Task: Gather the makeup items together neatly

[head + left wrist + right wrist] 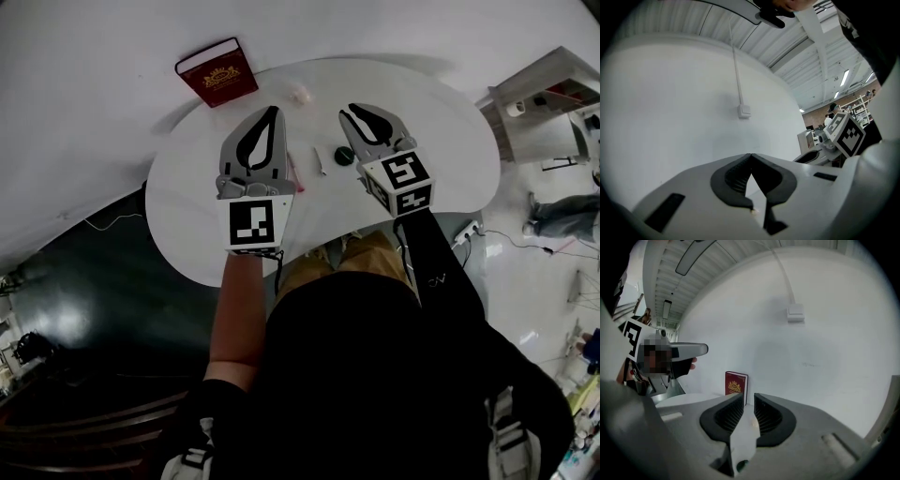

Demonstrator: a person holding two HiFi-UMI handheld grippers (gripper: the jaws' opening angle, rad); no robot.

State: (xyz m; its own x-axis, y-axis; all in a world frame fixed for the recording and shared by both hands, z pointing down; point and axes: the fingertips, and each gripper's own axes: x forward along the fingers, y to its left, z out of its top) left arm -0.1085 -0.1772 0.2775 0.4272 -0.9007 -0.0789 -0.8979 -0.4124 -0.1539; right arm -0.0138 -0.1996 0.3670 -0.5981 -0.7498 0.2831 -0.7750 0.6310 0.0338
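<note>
left tool (pixel 751 155): tips together, empty; right tool (pixel 749 399): narrow gap, empty; pink stick (pixel 293 174), small white piece (pixel 320 164), black round pot (pixel 345 156): close together on desk (pixel 187 206), between both tools in head view

no text can be read; the gold print on the red book (pixel 217 73) is too small.

Pink item (pixel 293 174) lying half hidden behind the left tongs (pixel 272 112), pale speck (pixel 301 94) on the table (pixel 187 187) being too small to identify.
</note>
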